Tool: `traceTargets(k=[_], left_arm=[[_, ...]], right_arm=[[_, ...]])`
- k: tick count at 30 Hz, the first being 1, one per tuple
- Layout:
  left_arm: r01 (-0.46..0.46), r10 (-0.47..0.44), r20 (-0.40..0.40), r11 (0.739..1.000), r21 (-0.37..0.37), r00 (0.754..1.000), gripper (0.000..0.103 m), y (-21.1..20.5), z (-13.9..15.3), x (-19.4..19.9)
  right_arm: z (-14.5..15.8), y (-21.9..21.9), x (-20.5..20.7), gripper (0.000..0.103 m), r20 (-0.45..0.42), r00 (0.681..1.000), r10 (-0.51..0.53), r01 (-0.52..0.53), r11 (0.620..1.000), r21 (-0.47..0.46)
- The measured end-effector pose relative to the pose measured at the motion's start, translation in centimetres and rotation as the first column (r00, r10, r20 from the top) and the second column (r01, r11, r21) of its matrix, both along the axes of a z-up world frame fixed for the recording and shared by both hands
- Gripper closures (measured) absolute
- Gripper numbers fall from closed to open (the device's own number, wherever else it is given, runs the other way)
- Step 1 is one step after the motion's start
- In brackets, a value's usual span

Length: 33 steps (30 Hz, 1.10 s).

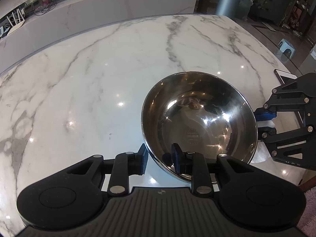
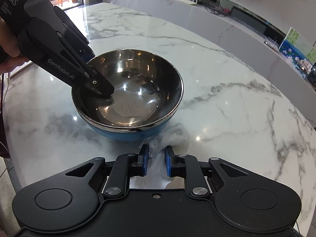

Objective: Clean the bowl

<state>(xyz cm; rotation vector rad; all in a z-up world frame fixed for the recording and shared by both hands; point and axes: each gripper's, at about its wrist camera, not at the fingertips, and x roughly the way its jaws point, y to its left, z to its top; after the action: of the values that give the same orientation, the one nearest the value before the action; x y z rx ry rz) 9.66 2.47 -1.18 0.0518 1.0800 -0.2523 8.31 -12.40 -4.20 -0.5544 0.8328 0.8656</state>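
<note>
A steel bowl (image 1: 199,122) with a blue outside (image 2: 128,100) stands on the marble table. My left gripper (image 1: 161,156) straddles its near rim, one finger inside and one outside, with a wide gap between the pads and the wall. It also shows in the right wrist view (image 2: 94,90) at the bowl's left rim. My right gripper (image 2: 156,158) is shut on a crumpled white paper towel (image 2: 169,136), just outside the bowl's near right side. It shows in the left wrist view (image 1: 265,121) to the right of the bowl.
The white marble table (image 1: 88,75) stretches around the bowl. A phone (image 1: 285,76) lies near its right edge. A low marble counter (image 2: 227,27) with routers and cables runs behind. A person's hand (image 2: 7,45) holds the left gripper.
</note>
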Motion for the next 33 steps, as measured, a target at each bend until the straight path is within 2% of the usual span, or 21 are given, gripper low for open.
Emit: traceTargets(k=[3, 6, 8, 12, 18, 21, 25, 30, 33], left_arm=[[-0.006, 0.006, -0.004, 1.000, -0.004, 1.000, 0.079, 0.0, 0.1, 0.0], [-0.013, 0.013, -0.003, 1.000, -0.011, 1.000, 0.079, 0.0, 0.2, -0.1], [-0.024, 0.024, -0.015, 1.000, -0.019, 1.000, 0.077, 0.1, 0.1, -0.1], [-0.033, 0.032, -0.042, 0.999, -0.042, 0.999, 0.072, 0.0, 0.2, -0.4], [0.006, -0.006, -0.021, 1.000, -0.003, 1.000, 0.072, -0.5, 0.1, -0.6], [0.012, -0.012, -0.004, 1.000, 0.008, 1.000, 0.077, -0.4, 0.0, -0.4], [0.030, -0.031, 0.031, 0.999, 0.027, 0.999, 0.079, -0.3, 0.2, -0.4], [0.047, -0.049, 0.034, 0.998, 0.051, 0.998, 0.081, -0.6, 0.1, -0.3], [0.054, -0.056, 0.039, 0.997, 0.056, 0.998, 0.081, -0.8, 0.1, -0.4]], right_arm=[[-0.2, -0.1, 0.0, 0.068, -0.002, 1.000, -0.009, 0.009, 1.000, -0.009], [-0.4, -0.1, -0.1, 0.067, -0.010, 1.000, -0.009, 0.009, 1.000, -0.016], [-0.6, -0.1, -0.1, 0.067, -0.024, 1.000, -0.005, 0.005, 1.000, -0.018], [-0.8, 0.0, 0.0, 0.077, -0.040, 0.999, -0.015, 0.015, 1.000, -0.018], [-0.6, -0.2, 0.2, 0.086, -0.049, 0.998, -0.041, 0.040, 0.999, -0.016], [-0.1, -0.5, 0.2, 0.087, -0.024, 0.999, -0.044, 0.044, 0.999, 0.001], [1.3, -1.7, 0.4, 0.087, -0.004, 0.998, -0.059, 0.059, 0.997, 0.054], [3.0, -3.4, 0.4, 0.087, -0.009, 0.998, -0.055, 0.055, 0.986, 0.155], [3.0, -3.1, 0.1, 0.087, -0.006, 0.999, -0.039, 0.039, 0.991, 0.132]])
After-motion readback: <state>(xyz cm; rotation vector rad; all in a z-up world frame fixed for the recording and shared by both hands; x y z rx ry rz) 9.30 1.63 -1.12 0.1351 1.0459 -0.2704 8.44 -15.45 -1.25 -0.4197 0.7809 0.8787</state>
